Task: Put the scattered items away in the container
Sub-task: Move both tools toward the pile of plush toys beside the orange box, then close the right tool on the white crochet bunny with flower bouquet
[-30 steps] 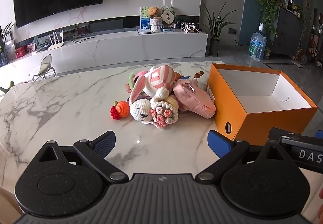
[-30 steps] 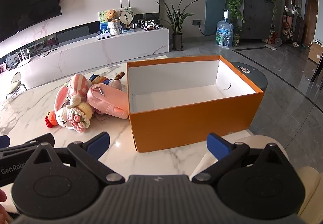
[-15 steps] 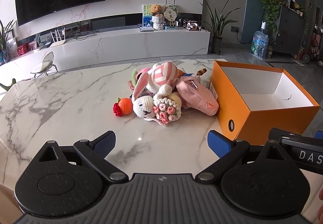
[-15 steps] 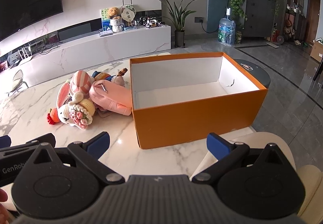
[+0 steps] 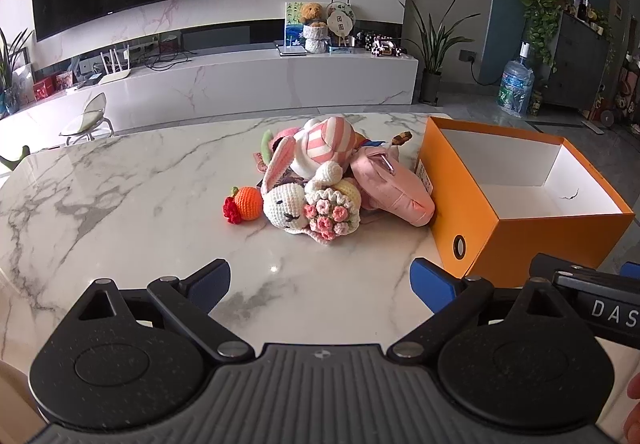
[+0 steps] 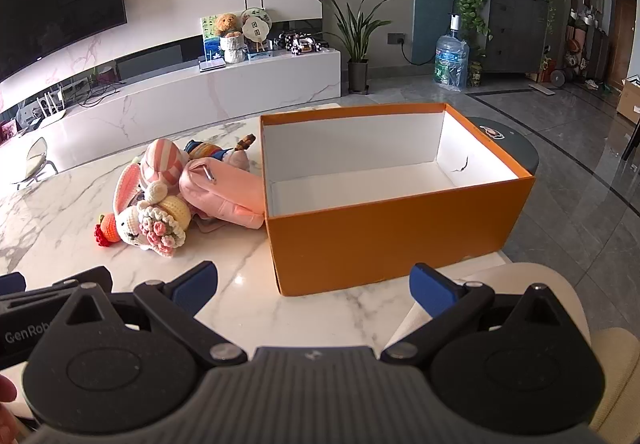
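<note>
A heap of soft toys lies on the marble table (image 5: 120,204): a crocheted white bunny (image 5: 286,204) (image 6: 132,224) with a flower bouquet, an orange crochet carrot (image 5: 248,198) (image 6: 109,229), a pink-striped plush (image 5: 326,144) (image 6: 162,164) and a pink pouch (image 5: 394,188) (image 6: 224,190). The pouch leans against an orange box (image 5: 560,236) (image 6: 384,244) with a bare white inside. My left gripper (image 5: 320,282) is open, short of the heap. My right gripper (image 6: 312,284) is open before the box's near wall. Both hold nothing.
The right gripper's body (image 5: 592,308) shows at the lower right of the left wrist view. A cream chair (image 6: 560,308) sits off the table's right corner. Beyond the table are a white TV console (image 5: 240,84), a potted plant (image 6: 356,44) and a water bottle (image 6: 452,60).
Both grippers have drifted slightly closer to the toys and the box. Neither gripper's jaws have moved, and the toys and the box lie as before.
</note>
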